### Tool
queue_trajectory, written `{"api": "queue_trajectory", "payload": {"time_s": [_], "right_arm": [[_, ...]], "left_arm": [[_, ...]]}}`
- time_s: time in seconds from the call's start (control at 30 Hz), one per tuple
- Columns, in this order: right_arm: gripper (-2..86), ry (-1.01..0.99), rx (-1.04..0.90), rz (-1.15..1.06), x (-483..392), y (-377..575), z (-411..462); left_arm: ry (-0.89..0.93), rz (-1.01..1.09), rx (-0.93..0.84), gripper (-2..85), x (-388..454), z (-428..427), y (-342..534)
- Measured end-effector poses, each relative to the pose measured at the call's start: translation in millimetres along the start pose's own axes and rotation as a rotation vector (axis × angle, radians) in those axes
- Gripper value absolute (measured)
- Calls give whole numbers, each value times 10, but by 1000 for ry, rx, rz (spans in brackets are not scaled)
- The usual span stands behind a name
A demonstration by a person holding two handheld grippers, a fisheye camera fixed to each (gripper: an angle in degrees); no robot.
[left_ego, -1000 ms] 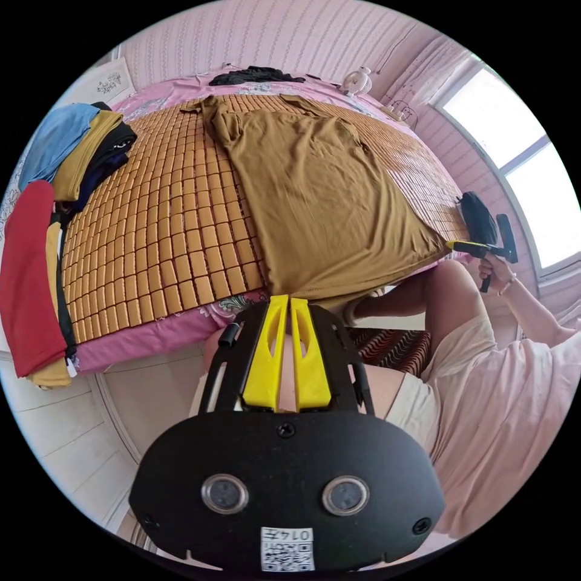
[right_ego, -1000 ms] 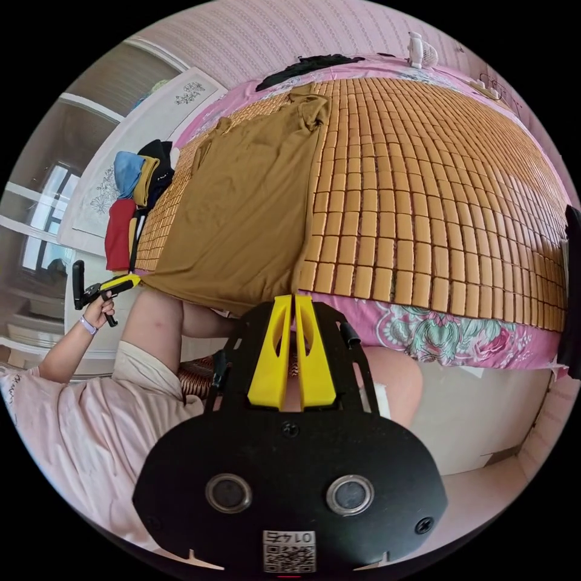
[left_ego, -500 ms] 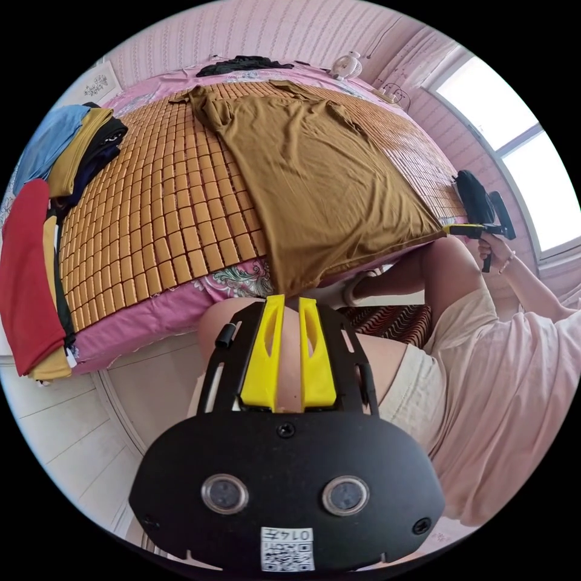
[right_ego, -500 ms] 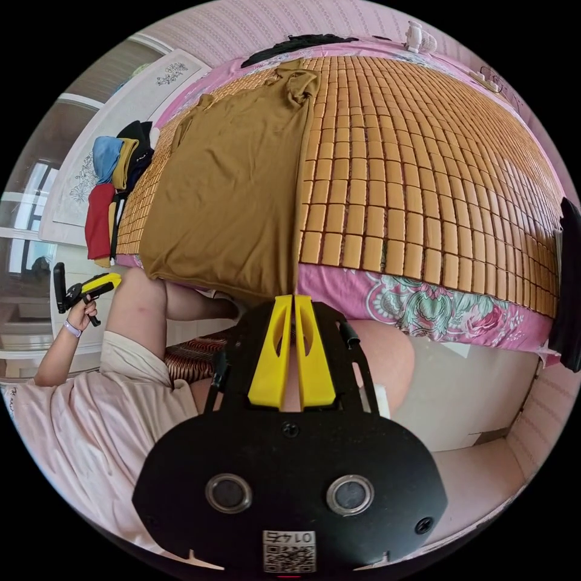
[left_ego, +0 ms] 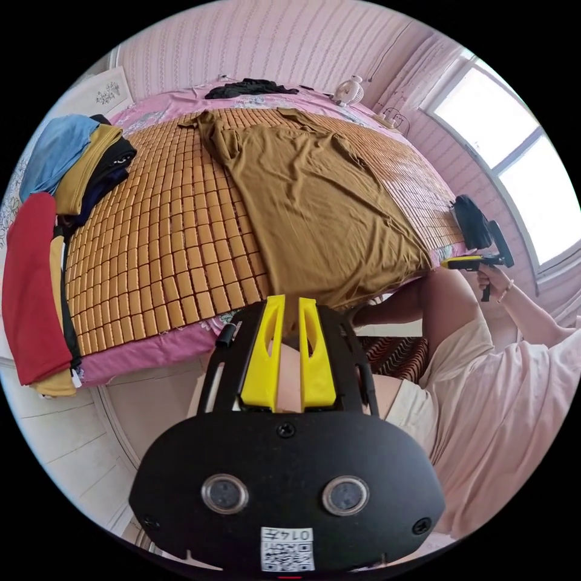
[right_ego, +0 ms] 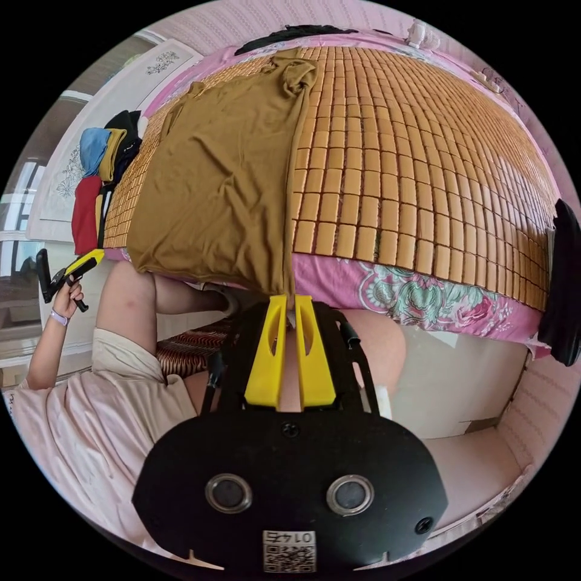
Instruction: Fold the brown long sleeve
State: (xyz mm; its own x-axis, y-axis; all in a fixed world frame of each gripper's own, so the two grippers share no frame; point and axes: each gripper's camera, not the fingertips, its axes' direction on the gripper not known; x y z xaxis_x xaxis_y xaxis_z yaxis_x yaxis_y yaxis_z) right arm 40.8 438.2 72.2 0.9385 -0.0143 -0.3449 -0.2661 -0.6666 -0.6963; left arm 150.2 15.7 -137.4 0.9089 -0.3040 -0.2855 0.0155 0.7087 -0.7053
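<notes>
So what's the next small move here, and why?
Probably ease the left tool forward onto the hem corner just ahead of it and close. The brown shirt lies spread and unfolded on the bamboo mat, with its hem draping over the near edge. The left tool's jaws are parted and hold nothing. The right tool sits off the other corner, jaws together.

Pink striped walls (left_ego: 272, 42) and a bright window (left_ego: 514, 163) surround the mat-covered bed (left_ego: 169, 230).
</notes>
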Motion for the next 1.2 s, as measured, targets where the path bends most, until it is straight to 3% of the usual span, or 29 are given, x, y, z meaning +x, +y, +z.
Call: {"api": "queue_trajectory", "payload": {"time_s": [0.2, 0.37, 0.6, 0.7, 0.83, 0.93, 1.07, 1.13, 1.2], "right_arm": [[55, 28, 160, -13, -67, -150, -386], [64, 116, 243, -118, -272, -896, -648], [67, 240, 311, -348, -874, -3127, -637], [67, 207, 305, -340, -1032, -4090, -376], [83, 245, 319, -241, -1072, -4949, 65], [78, 265, 240, -205, -930, -5143, 362], [12, 204, 303, -191, -630, -4855, 131], [5, 136, 457, -125, -269, -4253, -242], [3, 143, 475, -50, 9, -3721, -405]], "left_arm": [[24, 88, 70, 53, 270, 216, -488], [5, 194, 122, 62, 552, 623, -1289], [-44, 191, 117, 67, 559, 1460, -2415], [-71, 170, 1, 62, 525, 1863, -2719], [-4, 179, -17, 19, 566, 2032, -2836], [-22, 184, -3, -2, 673, 2117, -2877], [-37, 159, -3, -8, 781, 2216, -2985], [-30, 157, -11, -7, 808, 2255, -3055], [-12, 142, -9, -2, 811, 2286, -3110]]}}
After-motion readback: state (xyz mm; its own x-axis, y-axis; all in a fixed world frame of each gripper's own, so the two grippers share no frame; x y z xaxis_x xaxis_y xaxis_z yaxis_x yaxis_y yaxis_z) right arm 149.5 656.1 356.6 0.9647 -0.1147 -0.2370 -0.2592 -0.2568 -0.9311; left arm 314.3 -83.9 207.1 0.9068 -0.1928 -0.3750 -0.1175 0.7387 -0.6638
